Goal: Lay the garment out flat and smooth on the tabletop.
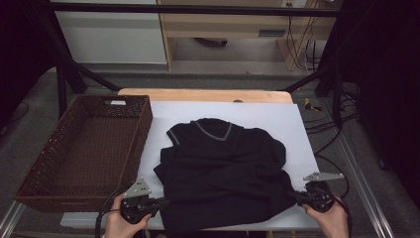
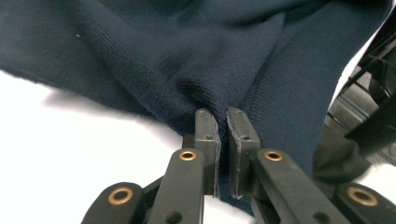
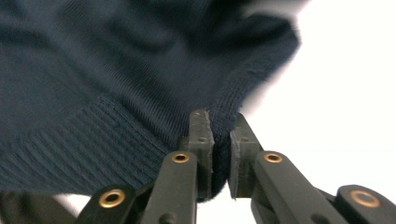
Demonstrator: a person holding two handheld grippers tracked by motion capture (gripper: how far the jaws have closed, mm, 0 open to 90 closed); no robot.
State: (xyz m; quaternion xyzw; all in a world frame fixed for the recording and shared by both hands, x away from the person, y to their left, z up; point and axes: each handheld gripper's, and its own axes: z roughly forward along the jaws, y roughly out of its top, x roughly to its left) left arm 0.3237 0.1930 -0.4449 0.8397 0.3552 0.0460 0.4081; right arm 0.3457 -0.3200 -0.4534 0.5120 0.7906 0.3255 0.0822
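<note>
The white sheet (image 1: 277, 119) lies bare along its far edge and down the right side, so a hand can pass there without touching cloth. The dark sweater (image 1: 223, 168) covers the middle and near part of the sheet, reaching the near edge; its bunched folds stand in the way of any low pass across the centre. On the left, the brown wicker basket (image 1: 29, 188) sits just beside the sheet, its tall walls blocking a level sweep from that side; the inside is open from above. A narrow bare strip runs between basket and sweater. Beyond the table, 2 black frame legs (image 1: 62, 84) stand well apart.
</note>
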